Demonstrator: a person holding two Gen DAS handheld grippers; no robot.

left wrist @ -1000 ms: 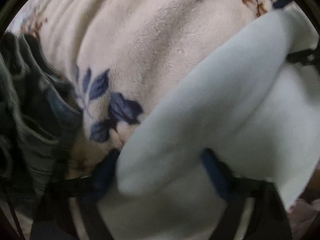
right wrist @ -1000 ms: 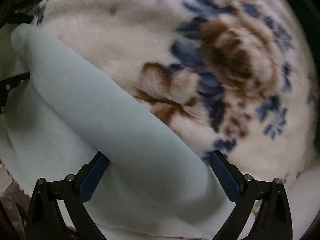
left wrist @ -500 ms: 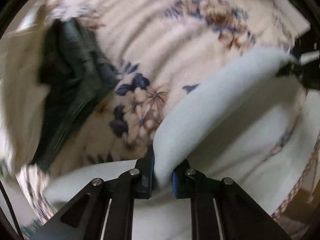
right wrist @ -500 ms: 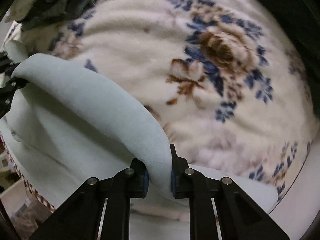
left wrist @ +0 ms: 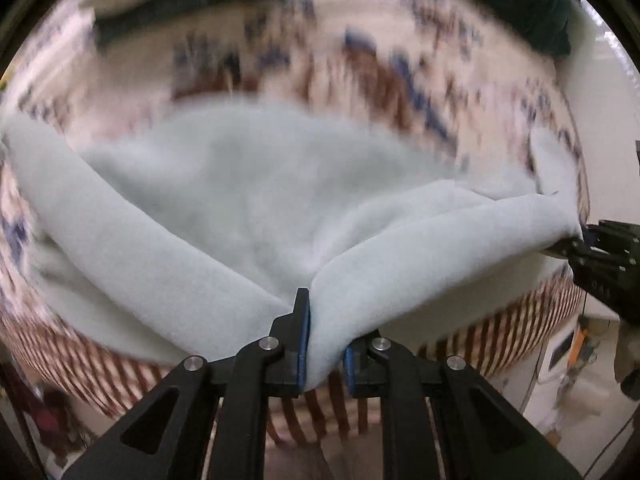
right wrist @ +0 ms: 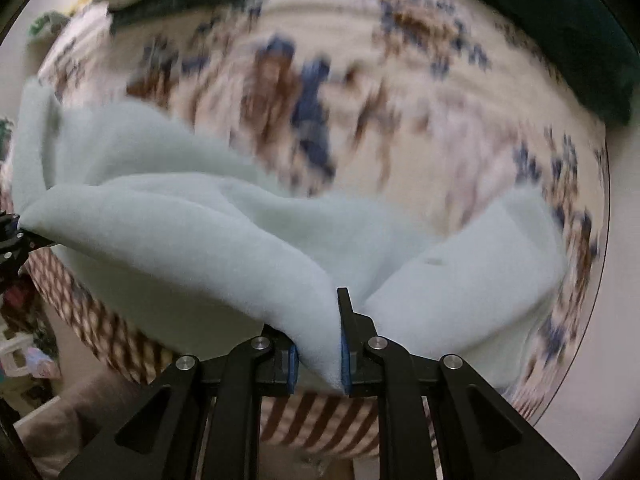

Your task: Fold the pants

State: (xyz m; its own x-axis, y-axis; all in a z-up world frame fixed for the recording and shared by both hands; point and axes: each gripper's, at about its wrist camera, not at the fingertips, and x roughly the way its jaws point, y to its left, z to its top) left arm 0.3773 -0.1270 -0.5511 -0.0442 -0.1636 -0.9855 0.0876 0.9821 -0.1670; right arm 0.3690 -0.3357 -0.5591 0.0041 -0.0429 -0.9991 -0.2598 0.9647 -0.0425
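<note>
Left wrist view, nearest the lens: the left gripper (left wrist: 325, 354), black with blue pads, has its jaws clamped on a thick fold of the pale blue-white fleece pants (left wrist: 248, 200). Right wrist view: the right gripper (right wrist: 318, 354), of the same build, has its jaws likewise pinched together on another fold of the same garment (right wrist: 208, 216). Between the two grips the fleece edge hangs in a shallow band — lifted clear of the bed at the near side, while the rest of the fabric trails back and lies on the cream plush blanket with blue and brown flowers (right wrist: 400, 120) that covers the bed. In the left view the right gripper shows at the right margin (left wrist: 580, 246), holding the far end of that band. Below the lifted cloth a brown-and-white striped blanket border (right wrist: 316, 420) runs along the bed's near edge. Farther back, at the blanket's far side, lies a dark green cloth (right wrist: 568, 24); both views are motion-blurred there.
</note>
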